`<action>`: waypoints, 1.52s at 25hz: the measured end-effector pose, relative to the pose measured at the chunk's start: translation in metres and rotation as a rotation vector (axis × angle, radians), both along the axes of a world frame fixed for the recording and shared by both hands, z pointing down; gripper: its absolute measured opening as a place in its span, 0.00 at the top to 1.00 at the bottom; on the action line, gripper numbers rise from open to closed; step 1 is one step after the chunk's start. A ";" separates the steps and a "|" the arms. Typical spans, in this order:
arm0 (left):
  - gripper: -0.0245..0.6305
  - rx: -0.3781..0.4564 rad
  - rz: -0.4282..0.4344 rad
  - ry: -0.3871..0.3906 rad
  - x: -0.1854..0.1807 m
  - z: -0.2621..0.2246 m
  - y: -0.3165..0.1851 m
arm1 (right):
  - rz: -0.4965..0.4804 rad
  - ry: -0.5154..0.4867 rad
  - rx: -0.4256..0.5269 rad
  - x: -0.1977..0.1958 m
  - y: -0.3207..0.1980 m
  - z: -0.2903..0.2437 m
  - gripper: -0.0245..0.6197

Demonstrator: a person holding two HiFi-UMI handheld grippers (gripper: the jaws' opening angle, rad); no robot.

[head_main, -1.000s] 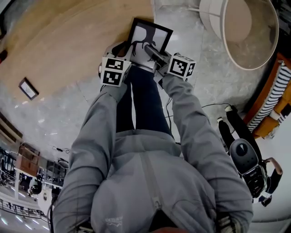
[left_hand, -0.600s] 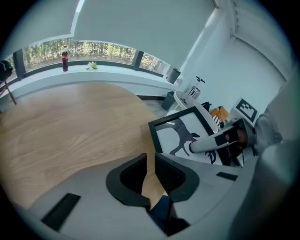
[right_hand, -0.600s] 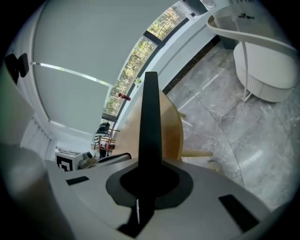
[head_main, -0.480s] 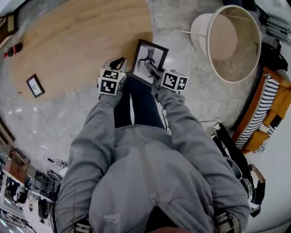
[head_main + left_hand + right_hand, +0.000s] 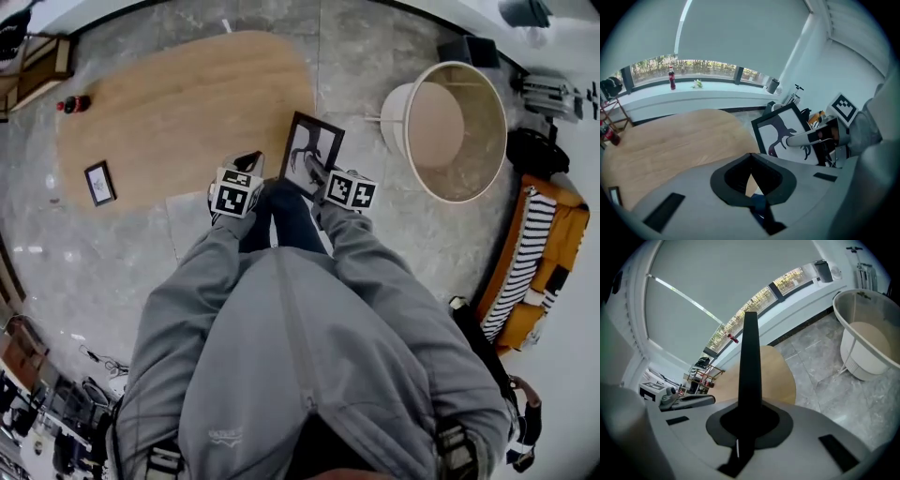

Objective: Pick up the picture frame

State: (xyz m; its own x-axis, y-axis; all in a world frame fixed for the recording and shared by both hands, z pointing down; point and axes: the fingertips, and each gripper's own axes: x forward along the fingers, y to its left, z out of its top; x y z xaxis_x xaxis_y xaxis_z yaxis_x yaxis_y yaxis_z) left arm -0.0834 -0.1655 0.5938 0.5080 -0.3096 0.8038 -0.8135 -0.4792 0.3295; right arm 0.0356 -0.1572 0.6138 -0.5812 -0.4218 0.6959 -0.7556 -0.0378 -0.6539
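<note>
Flooring of grey marble slabs [image 5: 103,262] is filling the head view, carrying one rounded pale-wood surface [image 5: 187,103] at upper left and one large white drum-shaped lampshade [image 5: 441,122] at upper right. One person in a grey hooded jacket [image 5: 300,375] is standing at centre, both sleeves reaching forward. Two frames are showing: one black rectangular picture frame [image 5: 314,148] with a white print of a dark antlered figure, and one small dark-edged frame [image 5: 99,183] lying well apart on the wood. Two grippers are showing, each bearing one marker cube [image 5: 236,192]. Bare floor is separating the black rectangular picture frame from the lampshade; the wood's curved edge is running beside its left side. The frame is hanging in the air ahead of the person's legs, print facing the head camera, long axis running up the view and leaning slightly right at the top. The right gripper [image 5: 311,170] is clamping its lower right edge, the frame rising edge-on between the pads in the right gripper view. The left gripper [image 5: 249,164], near the frame without touching it, has just been closing its jaws, now meeting with nothing between them.
</note>
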 end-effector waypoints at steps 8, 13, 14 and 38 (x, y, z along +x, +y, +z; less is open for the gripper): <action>0.93 0.125 -0.012 -0.025 -0.018 -0.105 -0.009 | -0.034 0.104 0.147 0.001 -0.011 -0.102 0.90; 0.93 0.208 -0.062 -0.025 -0.027 -0.168 -0.011 | -0.058 0.167 0.291 -0.007 -0.018 -0.179 0.90; 0.93 0.216 -0.079 -0.015 -0.027 -0.180 -0.011 | -0.057 0.180 0.321 -0.009 -0.021 -0.195 0.90; 0.93 0.860 -0.271 0.166 -0.038 -0.491 -0.023 | -0.076 0.330 1.091 -0.047 -0.037 -0.513 0.90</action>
